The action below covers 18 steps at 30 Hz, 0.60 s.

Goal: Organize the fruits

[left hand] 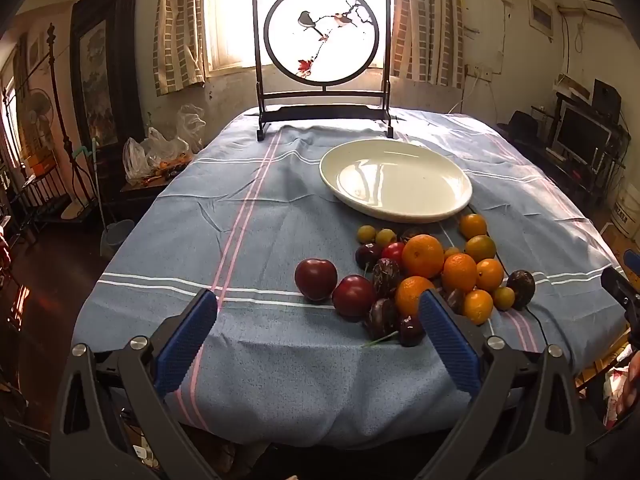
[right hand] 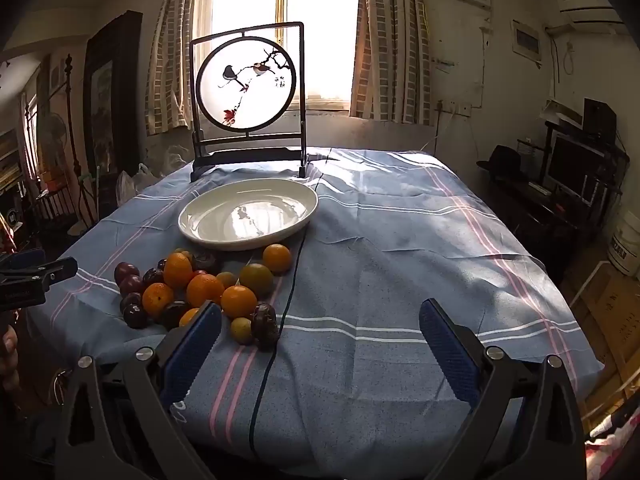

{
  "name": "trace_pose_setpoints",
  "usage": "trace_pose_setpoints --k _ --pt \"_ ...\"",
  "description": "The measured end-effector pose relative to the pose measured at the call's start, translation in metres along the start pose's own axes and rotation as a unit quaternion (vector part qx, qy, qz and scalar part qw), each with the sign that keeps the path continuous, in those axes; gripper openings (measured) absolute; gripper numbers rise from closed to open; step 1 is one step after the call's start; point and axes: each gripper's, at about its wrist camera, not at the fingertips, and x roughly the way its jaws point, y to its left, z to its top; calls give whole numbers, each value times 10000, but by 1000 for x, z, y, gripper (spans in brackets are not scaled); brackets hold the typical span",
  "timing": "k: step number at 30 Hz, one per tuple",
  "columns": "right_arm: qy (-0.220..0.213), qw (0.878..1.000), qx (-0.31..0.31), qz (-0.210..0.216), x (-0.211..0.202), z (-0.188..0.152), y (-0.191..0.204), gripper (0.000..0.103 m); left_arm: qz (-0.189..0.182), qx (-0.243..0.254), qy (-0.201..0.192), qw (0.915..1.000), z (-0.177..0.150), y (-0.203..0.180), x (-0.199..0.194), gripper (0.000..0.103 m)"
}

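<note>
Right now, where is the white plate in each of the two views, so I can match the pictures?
Left wrist view: the plate lies right of centre, behind the fruit pile.
Right wrist view: the plate lies left of centre, again behind the fruit pile.
Shared landmark: the bird screen stands behind the plate in both.

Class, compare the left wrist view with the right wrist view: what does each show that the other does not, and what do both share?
Only the left wrist view shows the open left tool from behind and, at the pile's left edge, two large red plums standing clear of the other fruit.

Only the right wrist view shows the open right tool from behind and a dark cable running down the cloth beside the fruit.

Both show the empty white plate, the fruit pile in front of it, the bird screen and the striped blue cloth.
</note>
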Motion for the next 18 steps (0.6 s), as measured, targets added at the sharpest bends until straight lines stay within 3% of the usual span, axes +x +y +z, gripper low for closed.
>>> trace_pose_setpoints --k 18 --pt "-91 9998 -177 -32 -6 1 7 99 -17 -31 -2 10000 3 1 -2 99"
